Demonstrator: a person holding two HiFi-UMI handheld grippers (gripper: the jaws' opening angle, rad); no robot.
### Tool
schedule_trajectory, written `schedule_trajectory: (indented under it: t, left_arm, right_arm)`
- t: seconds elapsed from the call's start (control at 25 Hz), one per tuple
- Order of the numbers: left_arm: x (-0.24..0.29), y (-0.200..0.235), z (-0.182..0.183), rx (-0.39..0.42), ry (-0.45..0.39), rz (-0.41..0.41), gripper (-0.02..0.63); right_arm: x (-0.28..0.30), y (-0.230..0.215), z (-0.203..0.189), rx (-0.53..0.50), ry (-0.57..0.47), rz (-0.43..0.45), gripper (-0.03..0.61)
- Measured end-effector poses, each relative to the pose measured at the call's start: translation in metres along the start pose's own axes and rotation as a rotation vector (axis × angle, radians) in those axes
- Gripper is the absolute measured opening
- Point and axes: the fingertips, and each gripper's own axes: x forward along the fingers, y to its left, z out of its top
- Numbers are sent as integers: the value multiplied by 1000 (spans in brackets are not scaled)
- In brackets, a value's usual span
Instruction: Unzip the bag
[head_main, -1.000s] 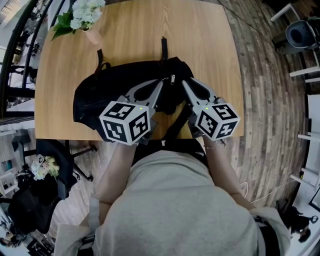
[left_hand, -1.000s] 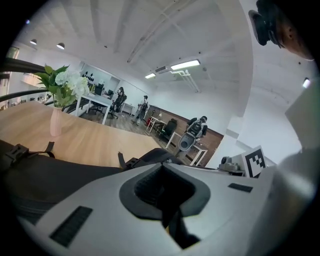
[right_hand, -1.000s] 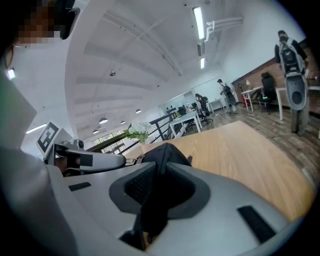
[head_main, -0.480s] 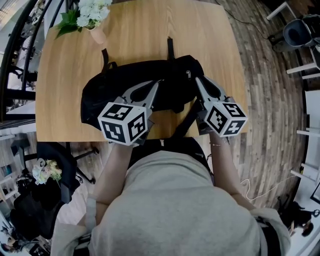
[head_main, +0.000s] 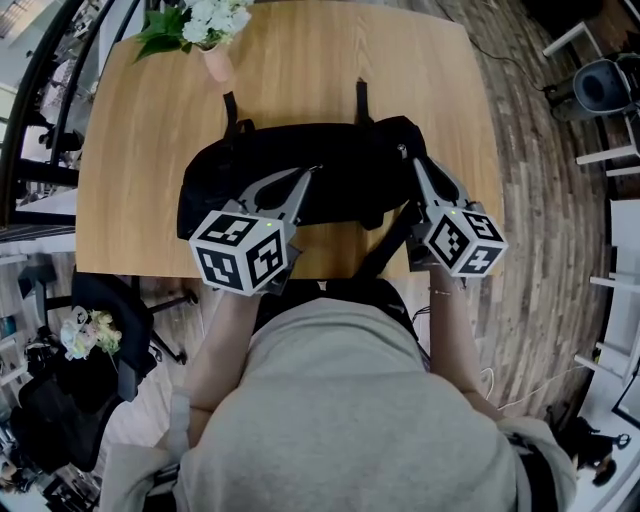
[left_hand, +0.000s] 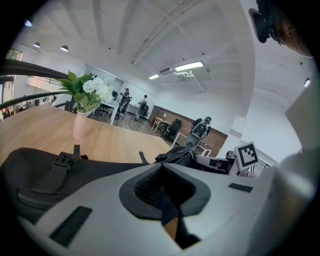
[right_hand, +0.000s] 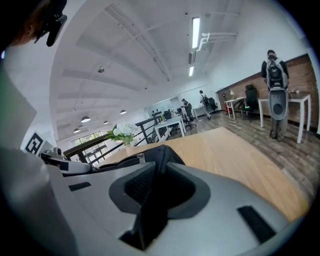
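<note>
One black bag (head_main: 340, 172) lies across the middle of the wooden table (head_main: 130, 150). In the head view its long side runs from 9 o'clock to 3 o'clock. Two dark straps (head_main: 230, 105) go out from its far edge toward 12 o'clock and lie flat on the wood.

The left claw (head_main: 308, 172) comes in from 7 o'clock and reaches the near top edge of the bag, close to its middle. In the left gripper view its jaws stand narrow, nearly together, and they pinch a thin dark piece of the bag between the pads.

The right claw (head_main: 412, 160) comes in from 5 o'clock and meets the bag at its 3 o'clock end. In the right gripper view its jaws are also narrow, closed on a black piece that stands up between them. I cannot tell if this piece is a fold of cloth or a pull tab. A small metal slider (right_hand: 141, 158) sits on the bag just beside the tips, at about 10 o'clock from them.

Each claw carries its marker cube (head_main: 243, 250) on the near side, toward the person.

At 11 o'clock from the bag — well apart from it, near the far edge of the table — a pink vase (head_main: 218, 65) stands upright with white flowers (head_main: 205, 18).
</note>
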Motion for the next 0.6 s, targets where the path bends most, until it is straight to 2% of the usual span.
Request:
schedule_trajectory:
  t: [0.32,0.6]
  left_arm:
    - [-24,20,7,-10,-35,51,21]
    - [-30,27,10,-16,-47,67,21]
  right_arm:
    - [0,1,11,-3,-41,-52,77]
    - [1,3,11,4,-26,-21,86]
